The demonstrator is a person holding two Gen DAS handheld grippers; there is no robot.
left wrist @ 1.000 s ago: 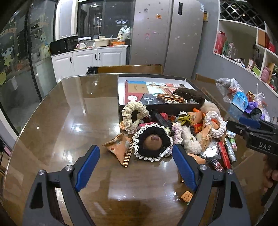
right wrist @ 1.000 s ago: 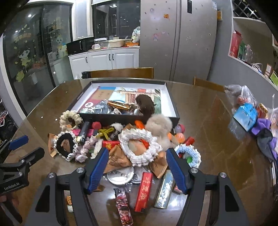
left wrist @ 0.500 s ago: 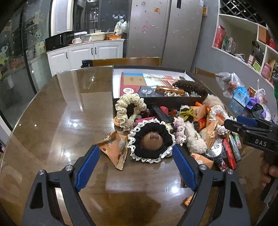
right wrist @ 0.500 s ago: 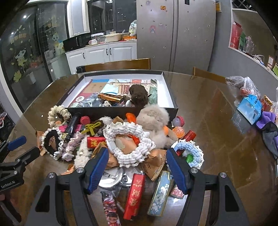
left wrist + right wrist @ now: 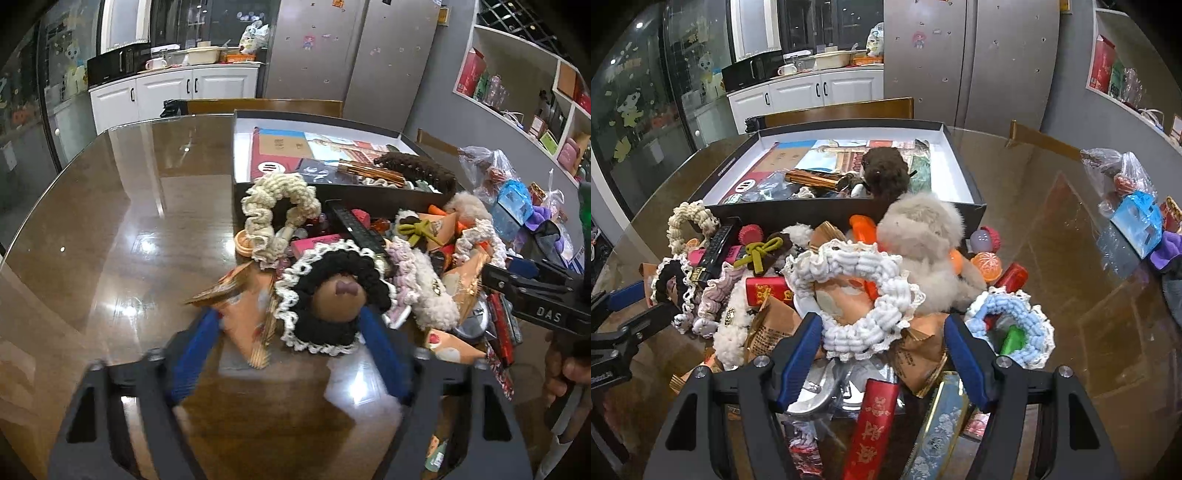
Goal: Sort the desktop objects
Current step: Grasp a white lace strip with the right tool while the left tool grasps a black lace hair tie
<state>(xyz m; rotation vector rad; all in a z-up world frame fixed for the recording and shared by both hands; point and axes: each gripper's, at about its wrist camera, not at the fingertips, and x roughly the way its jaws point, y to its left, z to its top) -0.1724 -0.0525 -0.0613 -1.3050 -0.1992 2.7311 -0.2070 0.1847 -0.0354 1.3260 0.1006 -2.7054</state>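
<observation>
Two grippers hover over worktop clutter before the box [image 5: 964, 173]: left gripper [image 5: 291, 332], jaws just closing but not gripping, straddles black scrunchie [image 5: 332, 291]; right gripper [image 5: 882, 343], jaws released, brackets white scrunchie [image 5: 864, 295], likely for pickup.

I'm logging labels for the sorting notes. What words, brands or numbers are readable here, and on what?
"DAS": white letters on the right gripper, seen from the left wrist.
Red packets: gold characters, too blurred to read.
Brown sachets: print too small.
Black box rim: white lettering, illegible.
</observation>
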